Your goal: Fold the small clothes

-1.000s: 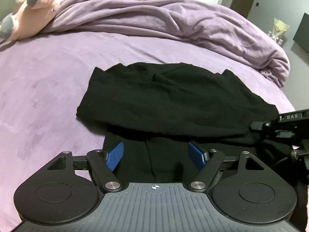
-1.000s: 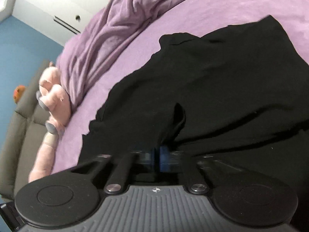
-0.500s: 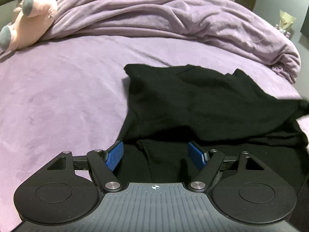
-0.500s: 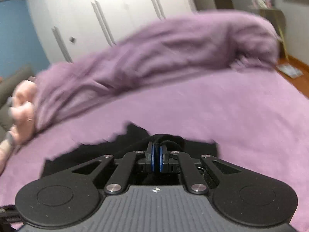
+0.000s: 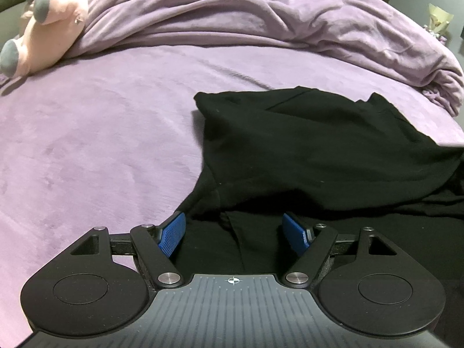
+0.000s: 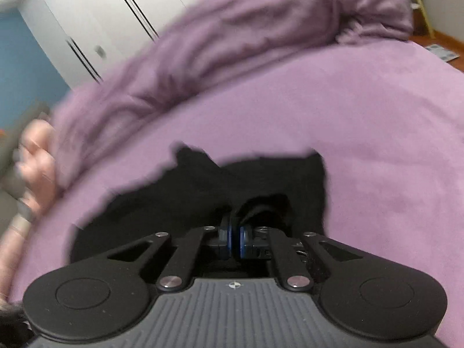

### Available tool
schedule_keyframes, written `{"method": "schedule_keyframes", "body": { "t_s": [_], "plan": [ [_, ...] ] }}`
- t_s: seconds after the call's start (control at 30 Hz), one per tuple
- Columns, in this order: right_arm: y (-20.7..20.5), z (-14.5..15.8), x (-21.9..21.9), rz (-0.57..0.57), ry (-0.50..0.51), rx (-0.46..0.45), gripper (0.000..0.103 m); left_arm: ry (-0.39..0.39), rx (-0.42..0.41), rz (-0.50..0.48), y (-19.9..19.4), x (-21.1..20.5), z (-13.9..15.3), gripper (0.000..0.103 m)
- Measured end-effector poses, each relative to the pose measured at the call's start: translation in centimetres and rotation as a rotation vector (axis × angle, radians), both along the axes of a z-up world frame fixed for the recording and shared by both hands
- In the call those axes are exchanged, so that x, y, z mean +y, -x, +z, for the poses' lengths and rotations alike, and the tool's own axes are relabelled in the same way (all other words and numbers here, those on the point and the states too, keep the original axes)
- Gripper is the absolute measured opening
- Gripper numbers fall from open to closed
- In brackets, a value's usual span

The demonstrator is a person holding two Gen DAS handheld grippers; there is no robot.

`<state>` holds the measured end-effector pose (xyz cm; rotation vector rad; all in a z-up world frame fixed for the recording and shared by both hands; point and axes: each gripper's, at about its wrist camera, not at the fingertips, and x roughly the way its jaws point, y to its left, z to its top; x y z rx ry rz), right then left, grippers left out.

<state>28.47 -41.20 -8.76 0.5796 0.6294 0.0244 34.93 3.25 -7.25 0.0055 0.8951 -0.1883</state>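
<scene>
**Right side pulled across, fold under way**

Right hand-held gripper (image 6: 235,239) pinches a bunch of the black garment (image 5: 313,148) and has carried that side over since a second ago, so the cloth now lies doubled. Left hand-held gripper (image 5: 234,233) stays spread over the garment's near edge. Beyond the garment, the purple bed (image 5: 101,133), rumpled duvet (image 5: 261,17) and pink plush toy (image 5: 49,32).

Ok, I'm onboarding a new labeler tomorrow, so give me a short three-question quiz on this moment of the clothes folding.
1. True or false: the left gripper is clamped on the black garment.
2. Which gripper pinches black fabric? A) left B) right C) both
3. Fill in: a pink ____ lies at the far left of the purple bed.

Key: 1. False, its jaws stand wide apart over the cloth. 2. B. 3. plush toy.
</scene>
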Motion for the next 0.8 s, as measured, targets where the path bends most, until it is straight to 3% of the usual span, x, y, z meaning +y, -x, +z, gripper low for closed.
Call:
{"method": "schedule_keyframes", "body": {
  "t_s": [0.07, 0.1, 0.2, 0.27, 0.33, 0.4, 0.5, 0.7, 0.77, 0.8],
  "plan": [
    [0.9, 0.4, -1.8, -0.023, -0.140, -0.095, 0.004, -0.003, -0.001, 0.010, -0.2, 0.2, -0.2, 0.079],
    [1.2, 0.3, -2.4, -0.052, -0.161, -0.102, 0.005, -0.007, -0.001, 0.015, -0.3, 0.3, -0.3, 0.079],
    [1.6, 0.2, -2.6, -0.189, 0.037, 0.009, 0.014, -0.035, -0.007, 0.042, -0.6, 0.7, -0.4, 0.079],
    [2.7, 0.3, -2.9, -0.230, 0.024, 0.057, 0.018, -0.022, -0.006, 0.060, -0.9, 1.2, -0.4, 0.079],
    [4.6, 0.5, -2.6, -0.211, -0.068, 0.014, 0.042, 0.005, 0.003, 0.081, -1.1, 1.7, -0.5, 0.079],
    [5.8, 0.5, -2.0, -0.184, -0.135, -0.012, 0.047, 0.016, 0.004, 0.100, -1.3, 1.9, -0.5, 0.079],
    [5.7, -0.7, -1.2, -0.157, -0.228, -0.007, 0.047, 0.021, 0.005, 0.119, -1.4, 2.3, -0.4, 0.079],
    [2.2, -2.8, -0.8, -0.250, -0.335, 0.073, 0.046, 0.027, 0.001, 0.142, -1.5, 3.0, -0.1, 0.079],
    [1.3, -3.1, -0.7, -0.300, -0.334, 0.119, 0.037, 0.039, 0.013, 0.145, -1.7, 3.3, -0.2, 0.079],
    [0.9, -3.5, -0.5, -0.323, -0.329, 0.151, 0.025, 0.043, 0.016, 0.146, -1.8, 3.4, -0.3, 0.079]
  ]
}}
